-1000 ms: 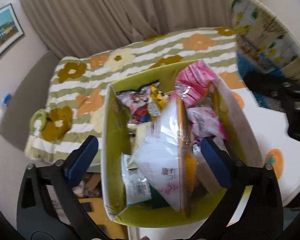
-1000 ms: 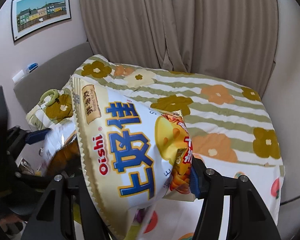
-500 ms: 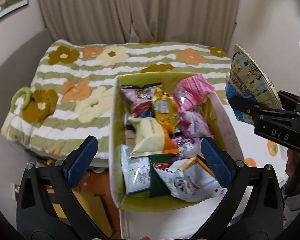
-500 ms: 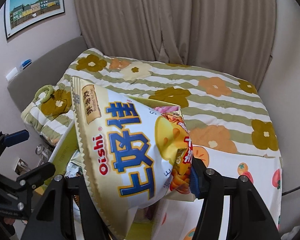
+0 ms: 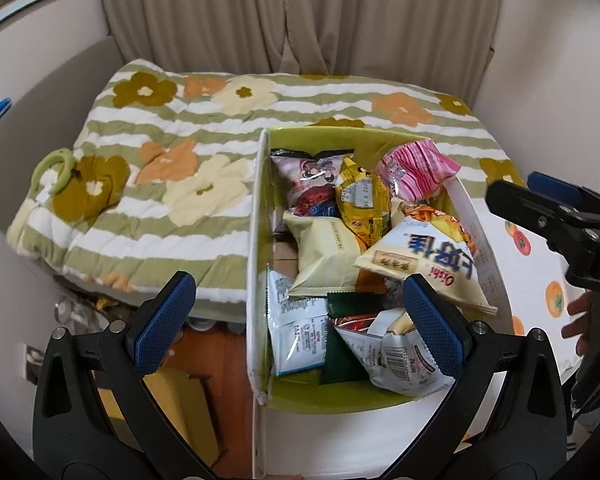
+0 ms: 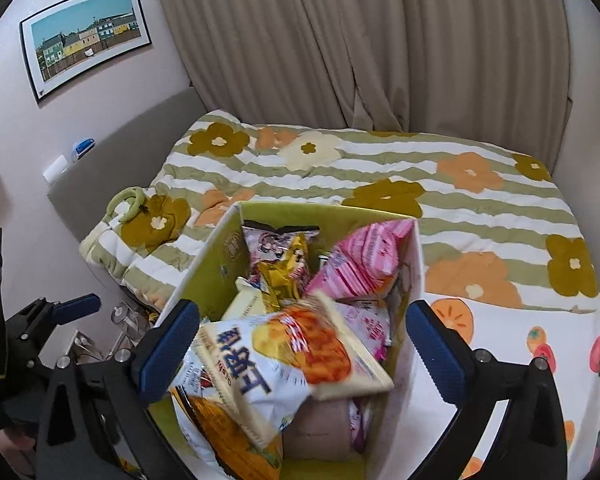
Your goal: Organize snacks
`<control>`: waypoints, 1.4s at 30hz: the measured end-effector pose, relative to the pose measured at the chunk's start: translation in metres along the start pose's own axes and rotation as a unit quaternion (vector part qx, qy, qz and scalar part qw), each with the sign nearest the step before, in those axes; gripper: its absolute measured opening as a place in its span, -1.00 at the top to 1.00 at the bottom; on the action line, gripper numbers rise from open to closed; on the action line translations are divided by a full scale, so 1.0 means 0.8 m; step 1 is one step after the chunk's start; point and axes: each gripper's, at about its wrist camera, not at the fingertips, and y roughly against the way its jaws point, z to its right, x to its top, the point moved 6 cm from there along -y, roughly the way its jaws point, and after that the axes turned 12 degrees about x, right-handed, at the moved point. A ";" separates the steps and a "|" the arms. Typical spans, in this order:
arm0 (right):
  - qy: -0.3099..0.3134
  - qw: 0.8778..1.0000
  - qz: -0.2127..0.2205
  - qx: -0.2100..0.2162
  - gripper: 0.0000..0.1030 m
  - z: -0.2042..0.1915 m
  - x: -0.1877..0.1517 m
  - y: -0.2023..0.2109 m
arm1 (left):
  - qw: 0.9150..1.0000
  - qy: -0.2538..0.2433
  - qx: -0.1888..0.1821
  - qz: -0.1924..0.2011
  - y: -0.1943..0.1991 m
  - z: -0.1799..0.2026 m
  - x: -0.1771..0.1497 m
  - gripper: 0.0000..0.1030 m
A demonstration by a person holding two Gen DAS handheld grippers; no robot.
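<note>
Right hand-held gripper [image 6: 300, 344] jaws opening, Oishi chip bag [image 6: 284, 356] loose between, atop box [image 6: 220, 256]; left hand-held gripper [image 5: 300, 320] wide, empty.

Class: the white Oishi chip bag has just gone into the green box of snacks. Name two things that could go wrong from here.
1. The Oishi bag lies atop the heap against the green box wall; it may slide out.
2. The right claw, opening right above the bag, could snag it when pulling away.

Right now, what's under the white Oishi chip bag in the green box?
The white Oishi chip bag tops the pile in the green cardboard box. Showing at its edges: a pale yellow packet, a dark green packet, a barcoded white packet. Anything directly beneath is covered.
</note>
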 end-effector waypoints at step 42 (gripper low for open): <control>-0.032 0.978 0.113 -0.172 -0.99 0.009 -0.183 0.360 | 0.988 -0.014 -0.020 0.155 0.315 0.122 -0.136 -0.99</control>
